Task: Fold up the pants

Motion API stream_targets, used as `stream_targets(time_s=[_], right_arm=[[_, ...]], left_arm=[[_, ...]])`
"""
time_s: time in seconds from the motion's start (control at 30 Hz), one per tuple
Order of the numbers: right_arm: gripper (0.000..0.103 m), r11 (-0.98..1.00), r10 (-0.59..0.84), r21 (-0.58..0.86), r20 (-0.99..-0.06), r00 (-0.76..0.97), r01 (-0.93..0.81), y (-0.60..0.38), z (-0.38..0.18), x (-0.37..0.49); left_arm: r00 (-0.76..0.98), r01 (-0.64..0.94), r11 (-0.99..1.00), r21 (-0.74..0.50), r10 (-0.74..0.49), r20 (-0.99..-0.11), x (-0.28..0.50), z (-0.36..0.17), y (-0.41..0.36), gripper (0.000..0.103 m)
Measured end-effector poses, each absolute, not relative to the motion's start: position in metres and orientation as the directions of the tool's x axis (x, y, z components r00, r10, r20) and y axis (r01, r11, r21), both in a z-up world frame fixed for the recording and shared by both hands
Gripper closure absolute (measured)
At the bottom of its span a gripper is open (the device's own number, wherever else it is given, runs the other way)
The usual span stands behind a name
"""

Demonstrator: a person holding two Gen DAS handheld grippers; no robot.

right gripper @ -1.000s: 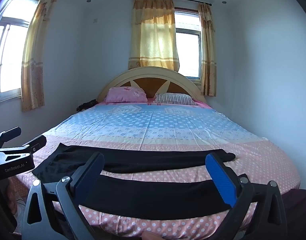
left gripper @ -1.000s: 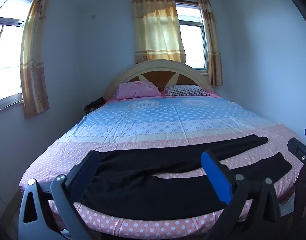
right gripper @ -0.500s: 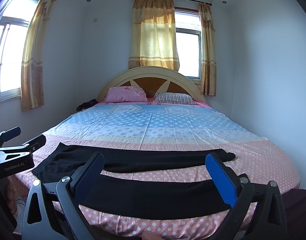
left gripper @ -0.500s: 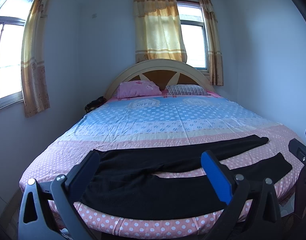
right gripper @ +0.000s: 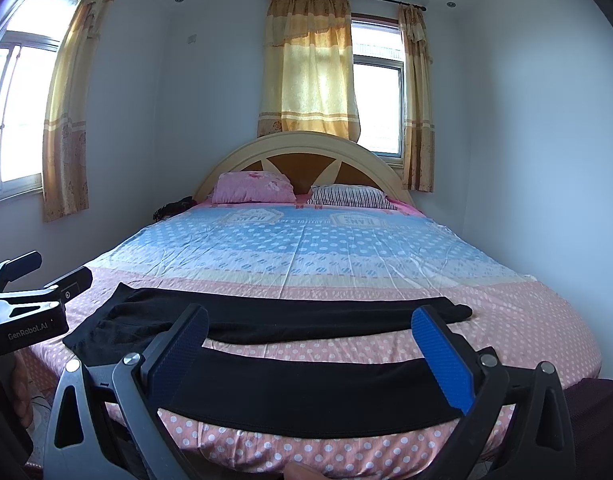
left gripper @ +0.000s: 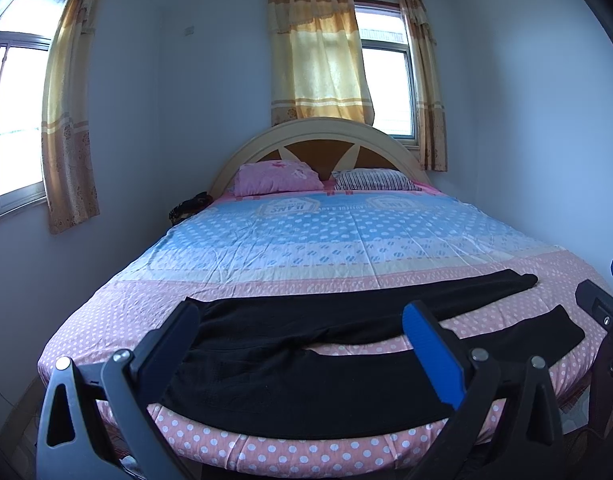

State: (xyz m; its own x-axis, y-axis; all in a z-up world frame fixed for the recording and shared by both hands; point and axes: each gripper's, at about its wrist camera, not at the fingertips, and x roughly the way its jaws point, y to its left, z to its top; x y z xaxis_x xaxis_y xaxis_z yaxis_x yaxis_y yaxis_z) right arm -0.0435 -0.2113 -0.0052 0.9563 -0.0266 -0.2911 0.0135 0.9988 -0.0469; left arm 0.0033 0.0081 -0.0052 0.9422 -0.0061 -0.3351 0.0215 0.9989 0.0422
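Black pants (left gripper: 306, 392) lie flat across the foot of the bed, waist to the left, the two legs spread in a narrow V toward the right. In the right wrist view the pants (right gripper: 306, 396) show the near leg by the bed's edge and the far leg behind it. My left gripper (left gripper: 300, 312) hovers open in front of the waist and crotch area, holding nothing. My right gripper (right gripper: 310, 317) is open too, held before the near leg's middle. Each gripper shows at the edge of the other's view: left gripper (right gripper: 54, 270), right gripper (left gripper: 602, 280).
The bed (left gripper: 346, 236) has a blue and pink dotted sheet, a pink pillow (left gripper: 278, 178) and a striped pillow (left gripper: 374, 180) by the arched headboard. Walls stand close on both sides. A dark bundle (left gripper: 188, 206) sits at the far left. A hand (right gripper: 22, 380) shows at the left.
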Motion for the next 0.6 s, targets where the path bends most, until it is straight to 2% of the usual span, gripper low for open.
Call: stream_targets(time_s=[0.6], right_arm=[[0.001,0.998,-0.026,-0.055,-0.302,0.953,0.009,-0.2101,-0.0055,-0.0427]], left_arm=[[0.940,0.017,0.999,0.039,-0.003,-0.340,0.0031,-0.0056,0.0044,0.000]])
